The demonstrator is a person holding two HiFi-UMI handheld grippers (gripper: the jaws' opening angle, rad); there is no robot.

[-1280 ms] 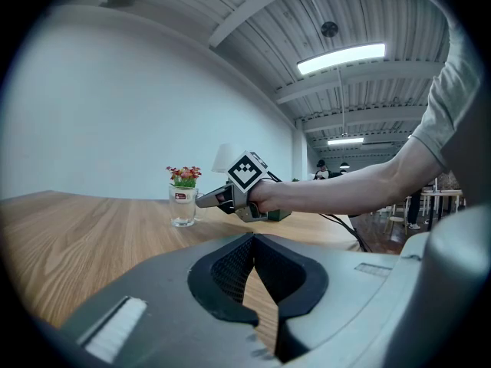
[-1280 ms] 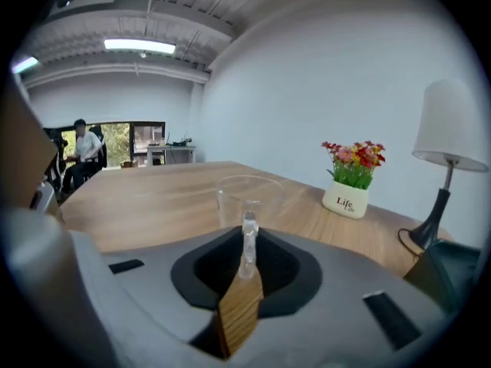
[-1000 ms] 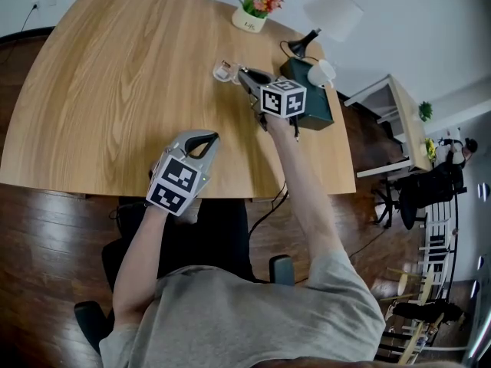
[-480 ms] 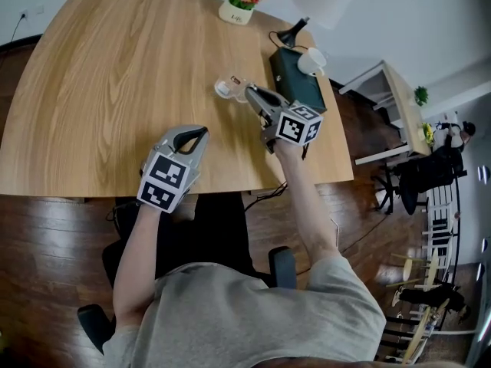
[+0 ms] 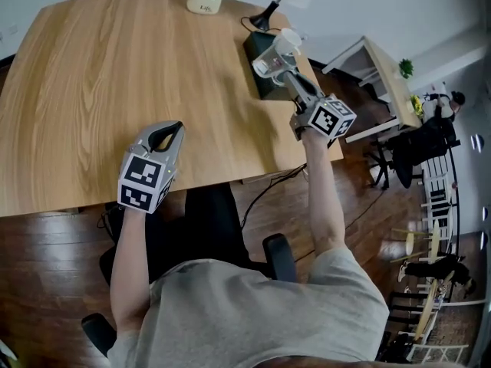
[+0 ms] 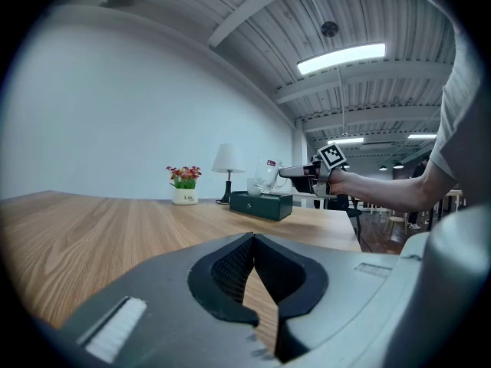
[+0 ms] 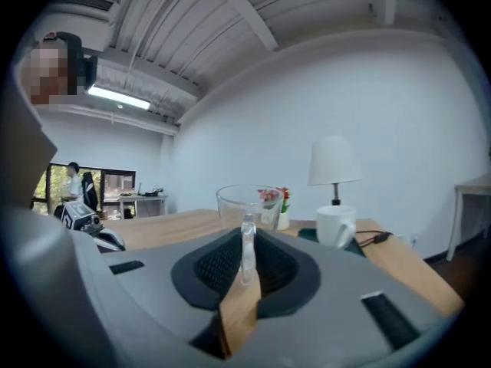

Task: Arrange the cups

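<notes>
My right gripper (image 5: 282, 72) is shut on the handle of a clear glass cup (image 5: 265, 64). It holds the cup upright in the air over the dark green box (image 5: 259, 89) near the table's right edge. In the right gripper view the glass cup (image 7: 248, 204) stands just past the right gripper (image 7: 246, 242), its handle pinched between the pads. A white mug (image 5: 288, 41) sits on the box right beside the glass; the white mug (image 7: 335, 226) shows to the right there. My left gripper (image 5: 172, 129) hovers near the table's front edge, shut and empty. The left gripper (image 6: 253, 241) has its pads meeting at the tips.
A flower pot (image 5: 203, 1) and a table lamp (image 5: 266, 15) stand at the far edge of the wooden table (image 5: 115, 83). A cable runs by the box. Off the right edge are a white side desk (image 5: 383, 71) and chairs.
My right gripper has carried the glass cup from the middle of the table rightward and upward to above the green box, next to the white mug. The left gripper stayed put.
</notes>
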